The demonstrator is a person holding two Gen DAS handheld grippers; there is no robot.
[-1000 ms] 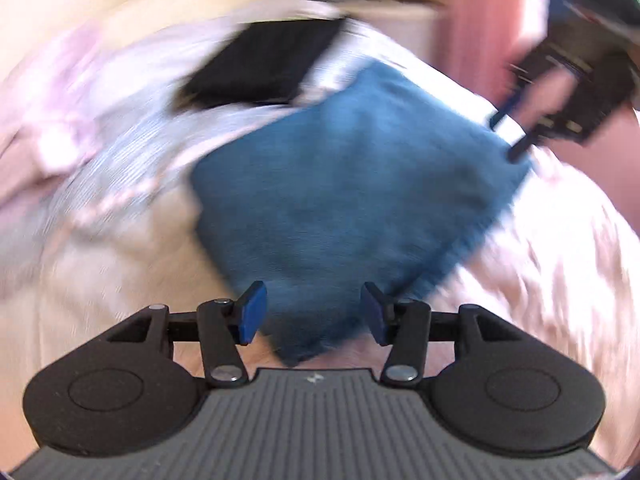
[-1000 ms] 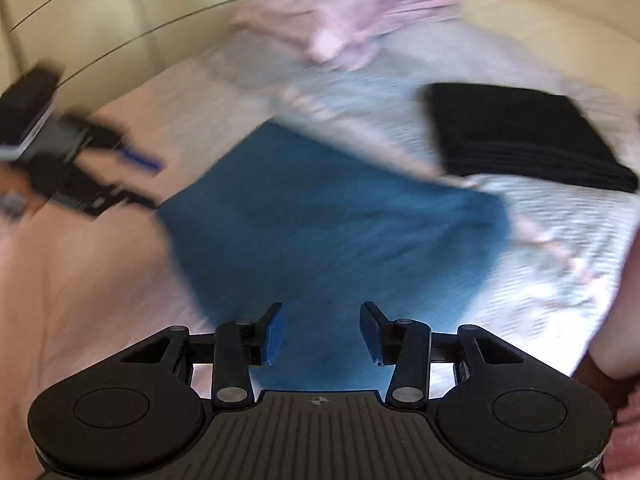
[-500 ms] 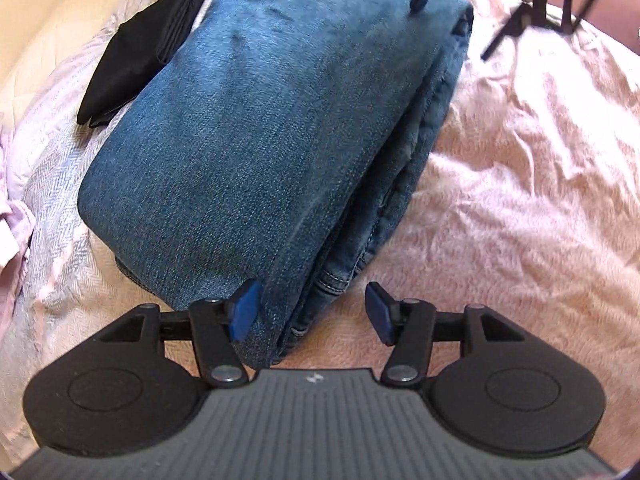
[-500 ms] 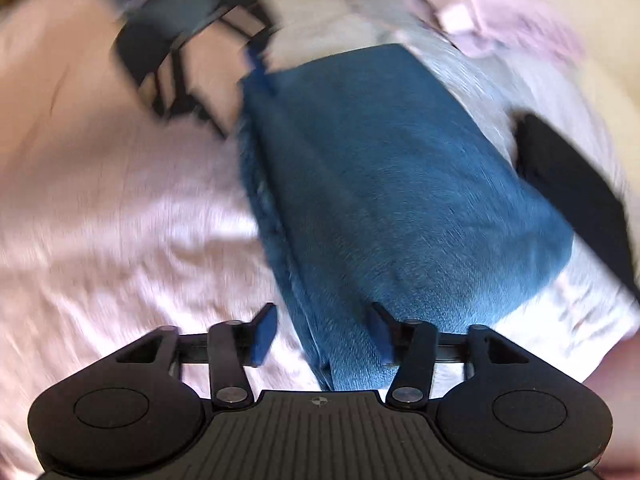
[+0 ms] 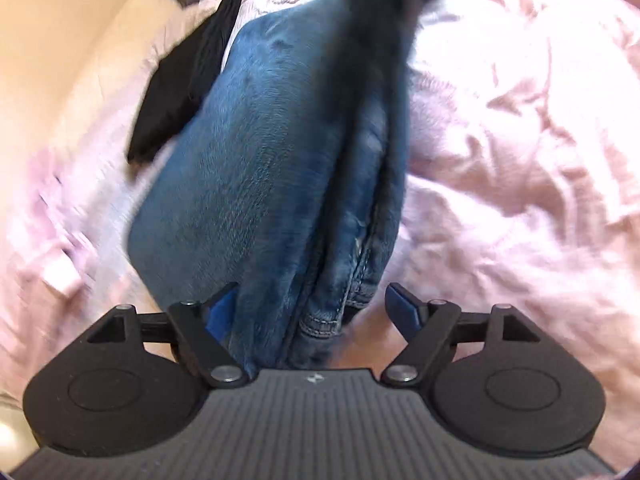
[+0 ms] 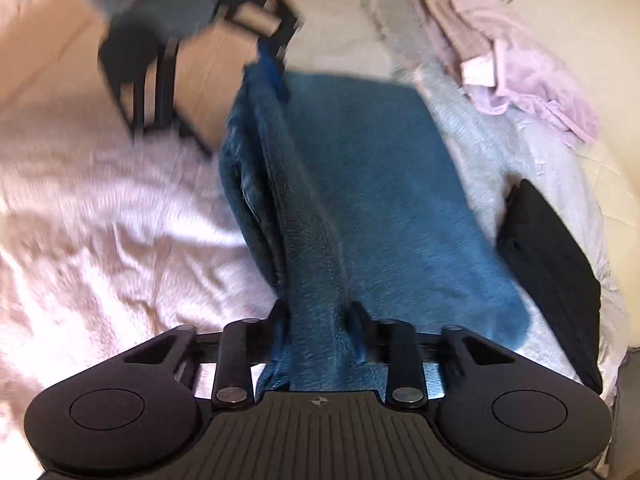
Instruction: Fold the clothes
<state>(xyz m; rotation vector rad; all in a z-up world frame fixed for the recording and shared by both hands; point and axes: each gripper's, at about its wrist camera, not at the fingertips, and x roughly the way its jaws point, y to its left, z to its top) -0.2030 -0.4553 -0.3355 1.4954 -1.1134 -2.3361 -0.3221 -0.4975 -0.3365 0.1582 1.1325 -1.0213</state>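
Jeans motion-blurred; right tool pinching fold, left tool spread wide astride edge.

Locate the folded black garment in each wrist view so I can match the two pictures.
Left wrist: the black garment lies upper left, along the left edge of the folded jeans.
Right wrist: the black garment lies at the right edge, right of the jeans.
Shared landmark: the jeans, running up the middle of both views.
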